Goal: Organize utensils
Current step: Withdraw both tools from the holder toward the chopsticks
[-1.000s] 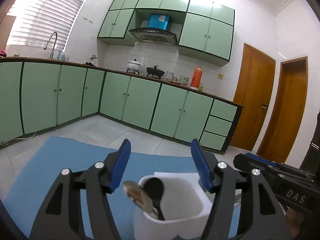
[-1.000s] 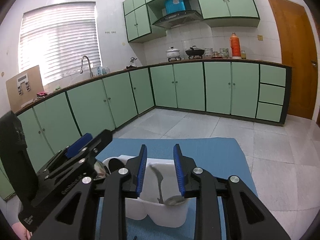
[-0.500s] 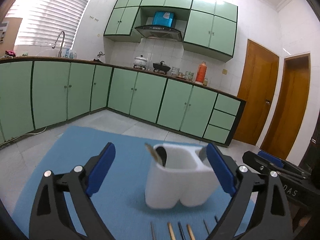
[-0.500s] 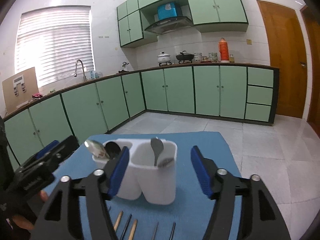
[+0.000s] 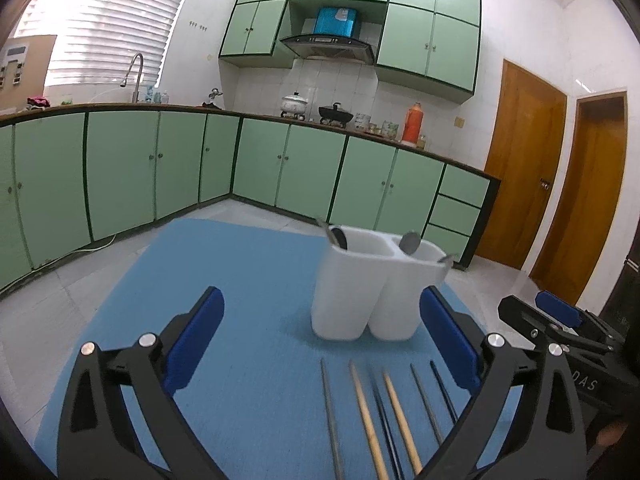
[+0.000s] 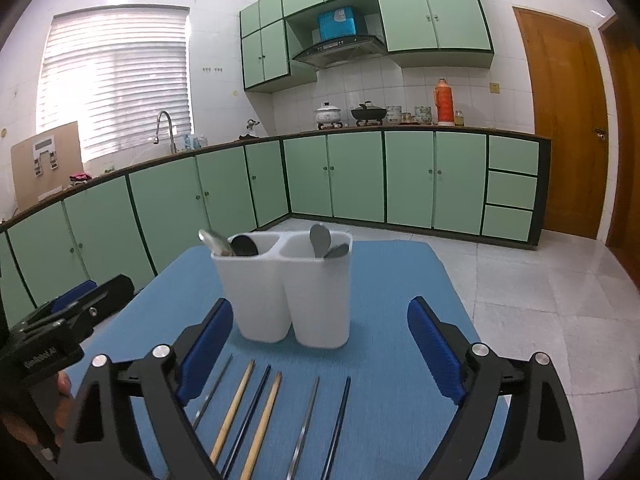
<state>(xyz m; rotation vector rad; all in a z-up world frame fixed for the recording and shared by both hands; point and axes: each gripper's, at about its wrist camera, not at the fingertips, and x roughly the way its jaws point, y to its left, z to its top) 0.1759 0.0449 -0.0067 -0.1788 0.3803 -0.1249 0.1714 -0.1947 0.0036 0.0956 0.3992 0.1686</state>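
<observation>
A white two-compartment utensil holder (image 5: 360, 292) (image 6: 288, 292) stands on a blue mat (image 5: 240, 280) (image 6: 400, 280). A silver spoon (image 6: 214, 240) and a black spoon (image 6: 244, 246) sit in its left cup. Two grey spoons (image 6: 320, 240) sit in its right cup. Several chopsticks (image 5: 366, 416) (image 6: 262, 424), metal, wooden and black, lie side by side in front of it. My left gripper (image 5: 320, 300) and right gripper (image 6: 320, 304) hover over the chopsticks, short of the holder. Their jaws are opening and nothing is between the pads.
Each gripper shows at the edge of the other's view: the right gripper (image 5: 560, 320) and the left gripper (image 6: 72, 308), with a hand (image 6: 60, 384) under it. Beyond the mat are a tiled floor, green cabinets (image 6: 360, 176) and wooden doors (image 5: 520, 168).
Both grippers drew back from the holder while their jaws spread wide. The spoons stay in the cups. The row of chopsticks has come into view in front of the holder.
</observation>
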